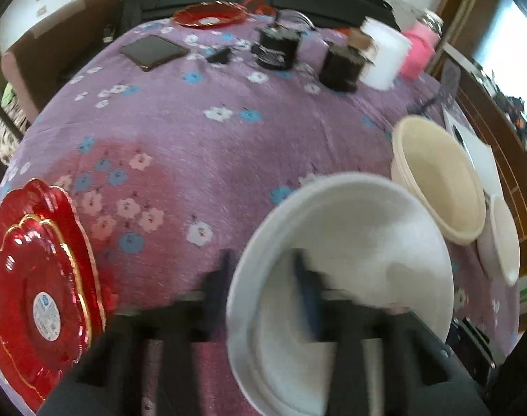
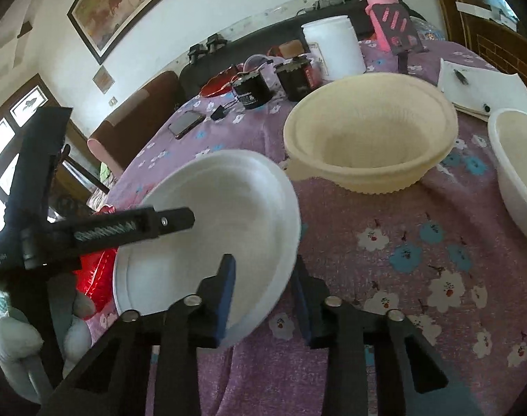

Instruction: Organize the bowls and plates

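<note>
Both grippers hold one stack of white bowls (image 1: 350, 242), tilted above the purple flowered tablecloth. My left gripper (image 1: 263, 277) is shut on its rim, one finger inside and one outside. My right gripper (image 2: 263, 284) is shut on the opposite rim of the white bowls (image 2: 221, 208). A stack of cream bowls (image 2: 367, 138) stands beyond, also in the left wrist view (image 1: 440, 180). Another white bowl (image 2: 516, 166) sits at the right, also in the left wrist view (image 1: 504, 239). A stack of red scalloped plates (image 1: 38, 284) lies at the left; another red plate (image 1: 211, 14) lies at the far edge.
At the table's far side stand two black cans (image 1: 277, 46), a white tub (image 1: 384, 55), a pink bottle (image 2: 381, 0), a phone (image 1: 152, 52) and a small black charger (image 1: 220, 54). White papers (image 2: 478, 86) lie at the right. A brown chair (image 2: 135, 121) stands at the left.
</note>
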Demonstrator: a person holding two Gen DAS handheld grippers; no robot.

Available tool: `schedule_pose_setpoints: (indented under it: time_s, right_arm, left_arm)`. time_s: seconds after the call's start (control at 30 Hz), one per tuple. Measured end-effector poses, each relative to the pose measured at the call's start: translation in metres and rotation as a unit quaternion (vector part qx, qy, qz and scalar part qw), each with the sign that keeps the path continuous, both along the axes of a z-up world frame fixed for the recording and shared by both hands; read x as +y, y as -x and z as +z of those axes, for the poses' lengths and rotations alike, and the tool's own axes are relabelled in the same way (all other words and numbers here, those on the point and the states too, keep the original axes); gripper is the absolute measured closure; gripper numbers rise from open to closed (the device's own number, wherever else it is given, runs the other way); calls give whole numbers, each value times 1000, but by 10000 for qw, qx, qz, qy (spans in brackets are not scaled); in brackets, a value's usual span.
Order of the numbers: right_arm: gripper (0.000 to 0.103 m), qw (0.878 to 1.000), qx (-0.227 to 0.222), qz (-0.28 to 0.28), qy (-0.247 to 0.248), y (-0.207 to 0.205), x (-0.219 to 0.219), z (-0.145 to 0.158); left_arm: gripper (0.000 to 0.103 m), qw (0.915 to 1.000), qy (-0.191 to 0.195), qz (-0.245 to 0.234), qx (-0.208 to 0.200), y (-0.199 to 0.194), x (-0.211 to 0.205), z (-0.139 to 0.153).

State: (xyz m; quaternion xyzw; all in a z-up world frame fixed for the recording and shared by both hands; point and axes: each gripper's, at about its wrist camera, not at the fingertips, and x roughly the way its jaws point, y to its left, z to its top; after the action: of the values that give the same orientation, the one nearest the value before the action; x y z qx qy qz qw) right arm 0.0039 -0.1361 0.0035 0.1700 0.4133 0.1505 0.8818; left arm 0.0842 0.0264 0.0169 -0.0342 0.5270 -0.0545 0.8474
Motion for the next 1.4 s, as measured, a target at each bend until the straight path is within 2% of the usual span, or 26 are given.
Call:
schedule_pose_setpoints:
  time_s: [0.13, 0.27, 0.4, 0.53, 0.67, 0.93, 1.1, 1.2, 1.4]
  right_arm:
    - [81, 10000, -3, -29, -16, 0, -2, 0]
    - [83, 9999, -106, -7, -122, 3, -5, 3]
    - [85, 9998, -120, 54, -170, 5, -4, 3]
    - [86, 9996, -73, 98, -252, 5, -3, 1]
    - [86, 9993, -189, 78, -299, 11, -4, 4]
    - [88, 9980, -372, -60, -506, 29, 3, 27]
    - [88, 9981, -477, 169, -351, 35, 35, 50]
    - [88, 9975, -503, 399, -278, 32, 64, 61]
    - [88, 9945, -591, 860, 25, 19, 135, 77]
  left_arm:
    - [84, 9996, -59, 6, -292, 11, -1, 9]
    - [87, 9970, -308, -27, -710, 28, -4, 27]
    - [87, 9944, -466, -81, -950, 45, -6, 38]
    - [87, 9938, -507, -120, -987, 56, -6, 41]
    - [88, 9952, -377, -123, -895, 68, -1, 39]
    - [88, 9942, -167, -43, -1061, 93, 17, 50]
    - [88, 9903, -70, 195, -1373, 105, 47, 70]
    - [88, 9880, 50, 407, -1487, 111, 79, 80]
    - [88, 9833, 148, 965, -1539, 112, 147, 79]
